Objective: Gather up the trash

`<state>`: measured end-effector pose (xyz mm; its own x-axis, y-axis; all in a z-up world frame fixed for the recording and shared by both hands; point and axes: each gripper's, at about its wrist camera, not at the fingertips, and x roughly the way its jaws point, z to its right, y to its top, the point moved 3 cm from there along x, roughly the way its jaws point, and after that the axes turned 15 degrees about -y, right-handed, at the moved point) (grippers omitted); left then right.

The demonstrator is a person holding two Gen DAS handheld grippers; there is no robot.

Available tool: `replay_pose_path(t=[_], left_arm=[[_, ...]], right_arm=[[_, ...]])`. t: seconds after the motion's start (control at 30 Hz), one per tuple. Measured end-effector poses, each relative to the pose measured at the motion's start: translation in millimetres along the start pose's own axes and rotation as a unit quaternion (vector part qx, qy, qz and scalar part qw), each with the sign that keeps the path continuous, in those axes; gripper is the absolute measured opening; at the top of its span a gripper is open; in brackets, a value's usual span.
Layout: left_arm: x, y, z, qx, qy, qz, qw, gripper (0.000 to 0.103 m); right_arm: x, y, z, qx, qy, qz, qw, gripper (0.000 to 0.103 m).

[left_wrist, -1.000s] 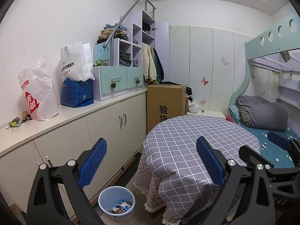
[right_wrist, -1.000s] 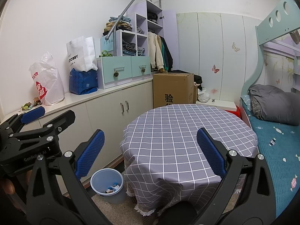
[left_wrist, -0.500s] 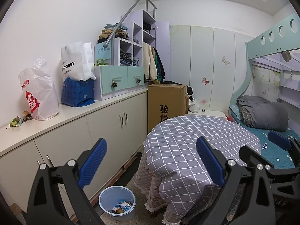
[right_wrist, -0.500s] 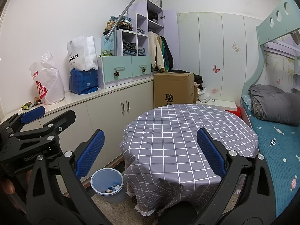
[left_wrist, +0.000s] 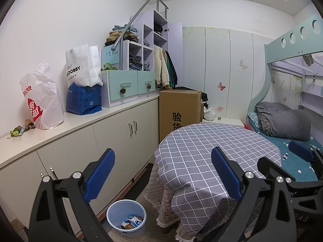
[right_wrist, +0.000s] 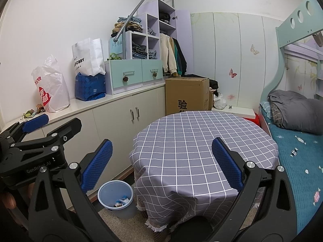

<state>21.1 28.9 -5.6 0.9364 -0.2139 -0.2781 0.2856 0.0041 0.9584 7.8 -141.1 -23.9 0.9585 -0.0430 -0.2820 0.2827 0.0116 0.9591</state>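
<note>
Fingers of the left gripper (left_wrist: 162, 174), seen in the left wrist view, stand wide apart and hold nothing; the tool hangs above the floor gap between the cabinet (left_wrist: 113, 139) and the round table (left_wrist: 218, 147) with its checked cloth. Below the left pad sits the bin (left_wrist: 126, 218), upright on the floor just beside the table's skirt, with wrappers (left_wrist: 132, 221) lying in its bottom. A few scraps (left_wrist: 19, 128) rest on the countertop at far left, near the white plastic bag (left_wrist: 41, 98); these are probably the remaining rubbish. At right, part of the other tool enters the view.

Right wrist view: the right gripper (right_wrist: 161, 163) is likewise spread and empty, aimed across the bare tabletop (right_wrist: 203, 135). The bin (right_wrist: 116, 197) appears at lower left, close to the cabinet doors, well placed for drops from either surface. Both tools held high and level suggests a survey of the room before any reach.
</note>
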Motion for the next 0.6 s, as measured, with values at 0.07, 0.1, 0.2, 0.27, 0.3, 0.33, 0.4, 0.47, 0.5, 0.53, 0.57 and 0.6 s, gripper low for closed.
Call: replay_pose_path(t=[0.07,0.1,0.2,0.27,0.3,0.33,0.4,0.47,0.5,0.53,0.57,0.6], left_arm=[[0.2,0.4,0.6,0.001,0.001,-0.001,1.0000,0.094],[0.1,0.0,0.4,0.001,0.002,-0.001,1.0000,0.094],[0.1,-1.0,0.3,0.002,0.001,-0.001,1.0000,0.094],[0.4,-0.1,1.0,0.001,0.001,-0.001,1.0000,0.094],[0.2,-1.1,0.5,0.000,0.001,-0.002,1.0000,0.094],[0.6,-0.6,1.4,0.001,0.001,-0.002,1.0000,0.094],[1.1,-1.0,2.0,0.001,0.001,-0.002,1.0000,0.094],[0.7,-2.9,2.1,0.002,0.001,-0.003,1.0000,0.094],[0.4,-3.7,2.2,0.002,0.001,-0.004,1.0000,0.094],[0.7,-3.3,1.9,0.002,0.000,-0.004,1.0000,0.094],[0.5,-3.6,2.1,0.002,0.000,-0.004,1.0000,0.094],[0.4,-3.9,2.2,0.002,0.000,-0.004,1.0000,0.094]], right_arm=[[0.6,0.4,0.2,0.000,0.000,-0.001,1.000,0.097],[1.0,1.3,0.3,0.000,0.000,-0.001,1.000,0.097],[2.9,0.6,0.6,0.000,0.002,-0.002,1.000,0.097],[2.2,-0.5,0.1,-0.001,0.001,-0.002,1.000,0.097],[1.6,-1.5,-0.4,-0.001,0.001,-0.003,1.000,0.097],[2.3,-0.7,-0.3,-0.001,0.001,-0.003,1.000,0.097],[2.8,-0.9,-0.2,-0.001,0.001,-0.003,1.000,0.097],[2.9,-0.9,0.1,-0.001,0.002,-0.004,1.000,0.097],[2.9,-1.8,-0.3,0.000,0.002,-0.005,1.000,0.097],[1.6,-3.1,-0.6,0.000,0.002,-0.005,1.000,0.097],[2.6,-2.7,-0.7,0.000,0.002,-0.005,1.000,0.097],[2.9,-2.5,-0.3,0.000,0.002,-0.005,1.000,0.097]])
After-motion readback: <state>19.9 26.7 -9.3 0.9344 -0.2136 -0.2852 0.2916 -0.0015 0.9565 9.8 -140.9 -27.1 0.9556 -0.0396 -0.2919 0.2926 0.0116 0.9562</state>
